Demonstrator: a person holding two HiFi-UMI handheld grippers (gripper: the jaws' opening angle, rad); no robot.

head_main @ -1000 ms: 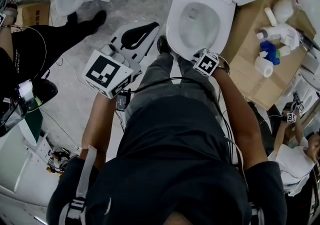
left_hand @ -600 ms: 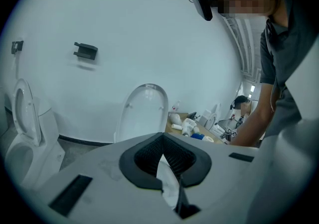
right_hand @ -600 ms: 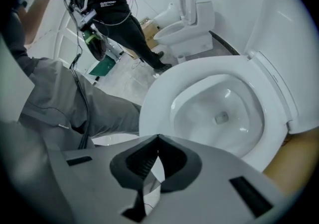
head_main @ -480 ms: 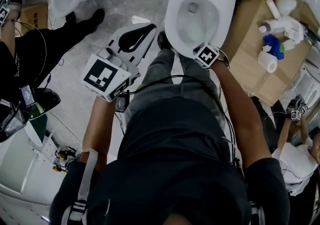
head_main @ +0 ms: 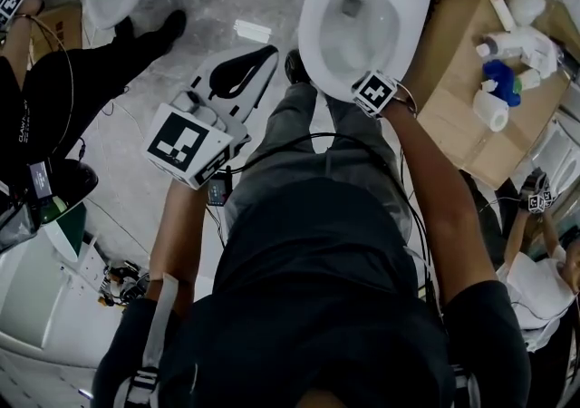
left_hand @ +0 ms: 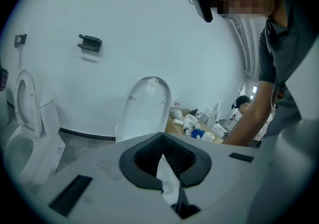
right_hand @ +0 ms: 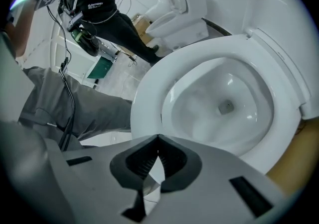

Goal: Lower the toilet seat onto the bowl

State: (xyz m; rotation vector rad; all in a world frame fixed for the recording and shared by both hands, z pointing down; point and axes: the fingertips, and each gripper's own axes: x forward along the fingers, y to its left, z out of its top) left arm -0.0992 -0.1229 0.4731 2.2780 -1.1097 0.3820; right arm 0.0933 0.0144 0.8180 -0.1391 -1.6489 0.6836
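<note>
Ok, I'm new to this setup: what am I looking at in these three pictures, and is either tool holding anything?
There is no robot here: a person holds a two-jaw gripper in each hand. The head view looks steeply down from the person's head, past their body, to the floor. The other two views ride on the grippers and look along their jaws. The left gripper faces the toilet's raised lid; its jaws are together and empty. The right gripper hangs at the front of the toilet seat, which seems to lie flat on the bowl; its jaws are shut, with nothing held. Beside the toilet, bottles lie on cardboard.
</note>
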